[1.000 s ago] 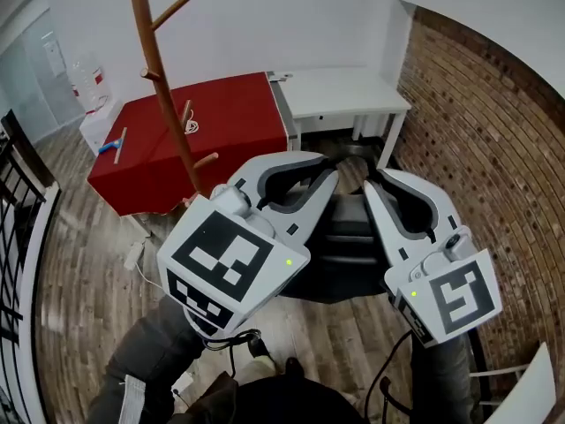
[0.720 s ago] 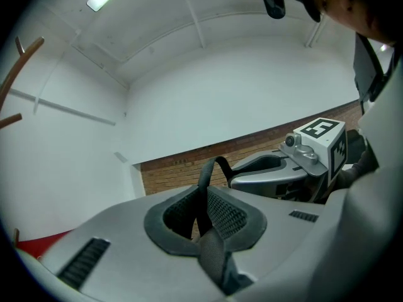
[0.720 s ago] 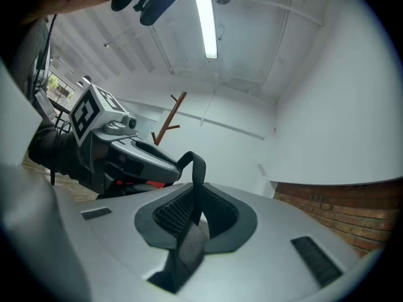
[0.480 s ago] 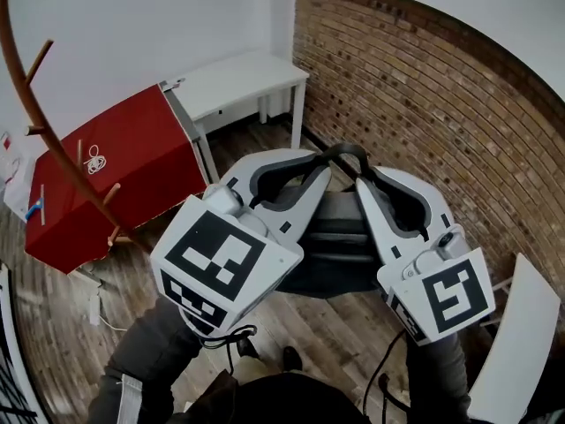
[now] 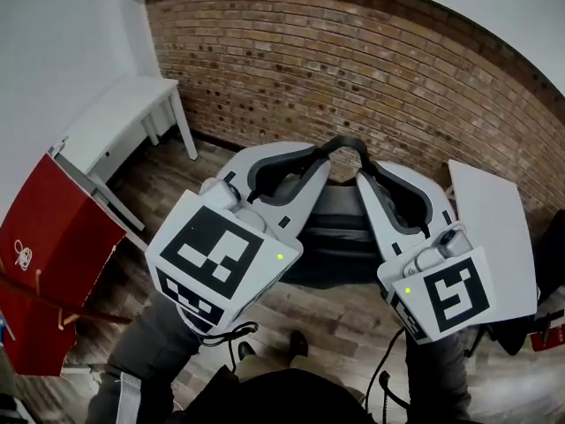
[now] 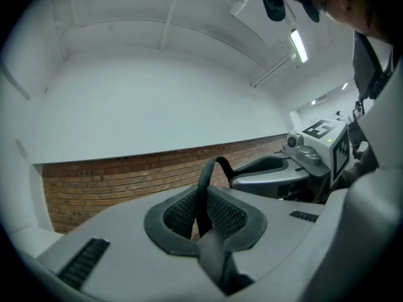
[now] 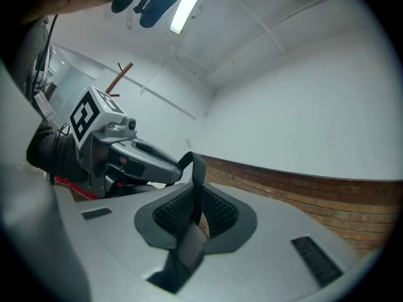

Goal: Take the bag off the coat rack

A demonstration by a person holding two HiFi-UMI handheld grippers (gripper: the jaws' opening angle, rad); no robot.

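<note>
A dark grey bag [image 5: 339, 238] hangs between my two grippers in the head view, clear of the coat rack. Its black strap [image 5: 345, 144] loops from one gripper to the other. My left gripper [image 5: 305, 162] is shut on the strap [image 6: 210, 170], which runs up between its pads. My right gripper [image 5: 375, 180] is shut on the strap [image 7: 196, 170] in the same way. Both grippers point level, side by side. Of the brown coat rack only a thin branch [image 5: 62, 296] shows at the lower left, and a peg [image 7: 120, 73] shows behind the left gripper in the right gripper view.
A brick wall [image 5: 353, 69] runs across straight ahead. A white desk [image 5: 106, 124] stands at the left, with a red-covered table [image 5: 42, 254] beyond it at the left edge. A white panel [image 5: 491, 230] sits at the right. Wooden floor [image 5: 221, 162] lies below.
The whole view has swung to the right: the coat rack and red table slid off to the left and the brick wall now fills the front. Both grippers keep their hold on the strap.
</note>
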